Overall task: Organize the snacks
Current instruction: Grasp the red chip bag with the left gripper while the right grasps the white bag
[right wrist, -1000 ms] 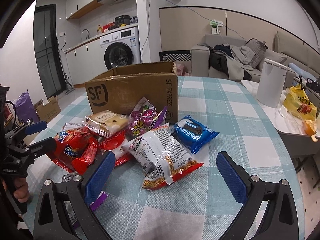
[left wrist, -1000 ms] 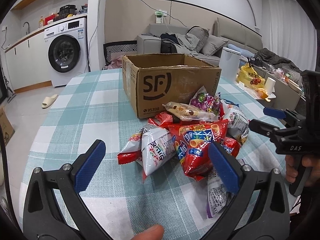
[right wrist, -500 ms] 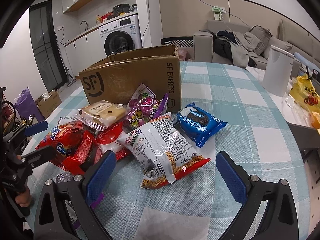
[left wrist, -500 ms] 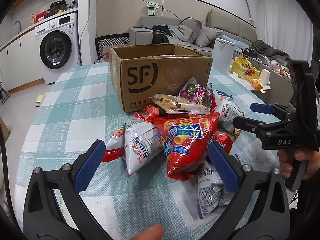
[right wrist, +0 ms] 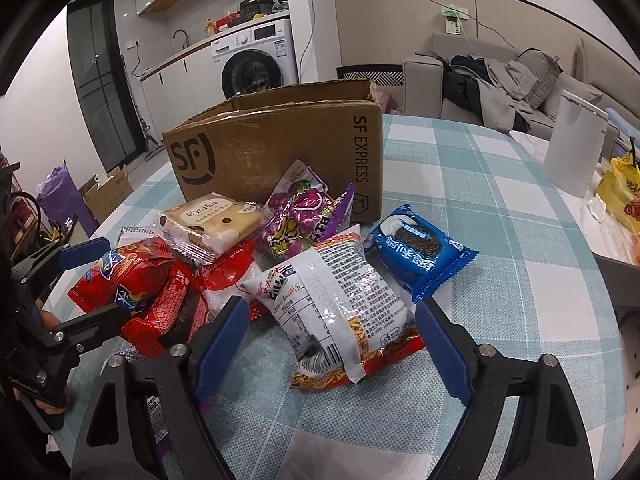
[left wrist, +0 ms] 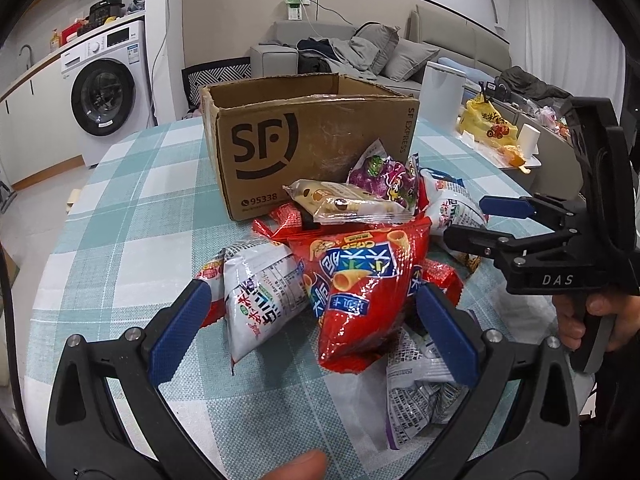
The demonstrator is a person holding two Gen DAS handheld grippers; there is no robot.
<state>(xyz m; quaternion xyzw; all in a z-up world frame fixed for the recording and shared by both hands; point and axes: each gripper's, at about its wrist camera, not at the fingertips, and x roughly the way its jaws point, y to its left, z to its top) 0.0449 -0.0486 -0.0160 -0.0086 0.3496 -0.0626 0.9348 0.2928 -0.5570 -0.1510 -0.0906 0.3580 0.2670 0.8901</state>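
A pile of snack packets lies on the checked tablecloth in front of an open cardboard SF box (left wrist: 312, 144) (right wrist: 280, 152). My left gripper (left wrist: 312, 332) is open, its blue pads on either side of a red snack bag (left wrist: 360, 284) and a white-and-red packet (left wrist: 260, 296). My right gripper (right wrist: 332, 344) is open around a white noodle-snack packet (right wrist: 340, 300). A blue cookie packet (right wrist: 420, 248), a purple candy bag (right wrist: 300, 216) and a pale cake packet (right wrist: 212, 220) lie beyond it. The right gripper also shows in the left wrist view (left wrist: 492, 220).
A white cylindrical appliance (right wrist: 576, 144) stands at the table's right side, with a yellow bag (left wrist: 488, 128) beyond. A sofa with clothes (right wrist: 492, 84) and a washing machine (left wrist: 104, 92) are behind the table.
Both grippers have moved forward and down toward the snack pile, so the packets now sit between their open fingers. Nothing has been grasped.
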